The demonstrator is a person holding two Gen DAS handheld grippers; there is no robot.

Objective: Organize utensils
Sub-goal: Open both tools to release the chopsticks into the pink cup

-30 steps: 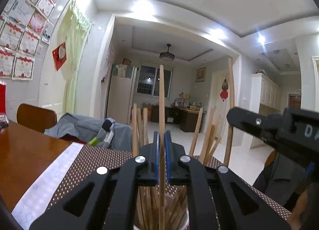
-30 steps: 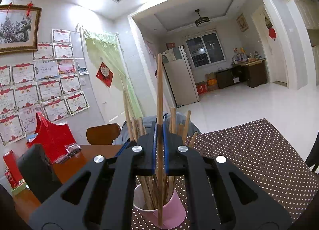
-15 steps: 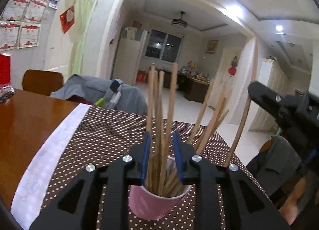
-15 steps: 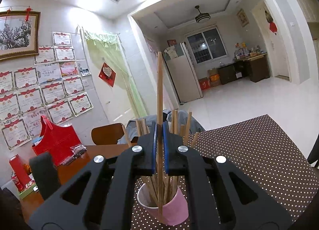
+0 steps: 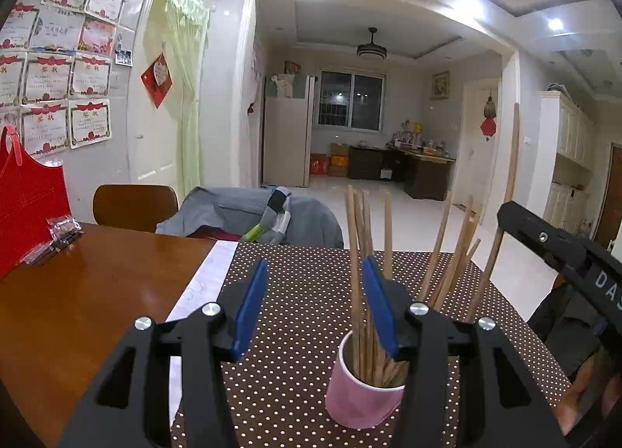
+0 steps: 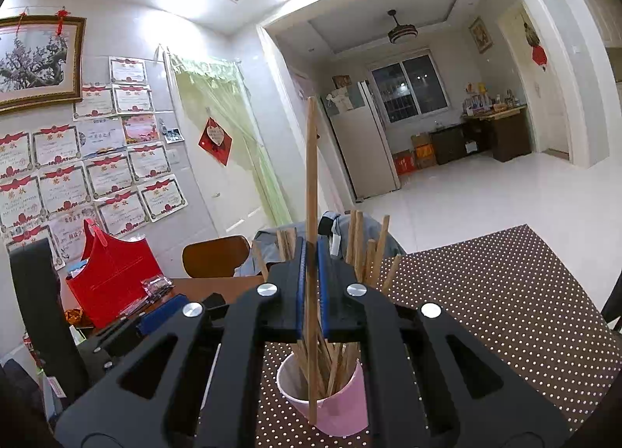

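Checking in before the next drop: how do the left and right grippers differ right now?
The left gripper has its jaws apart and opening, with nothing pressed between them; the right gripper is shut on a single chopstick. The left one sits back from the pink cup, while the right holds its chopstick upright at the cup. Both face the same cup of chopsticks.

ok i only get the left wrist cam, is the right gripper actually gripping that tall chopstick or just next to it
Observer: Gripping it. In the right wrist view, the right gripper is shut on the tall chopstick, which stands upright between the blue pads.
Operator: where's its bottom end
Observer: It hangs below the pads and ends in front of the near wall of the pink cup, below the rim. From here it looks outside the cup, though I cannot be sure.
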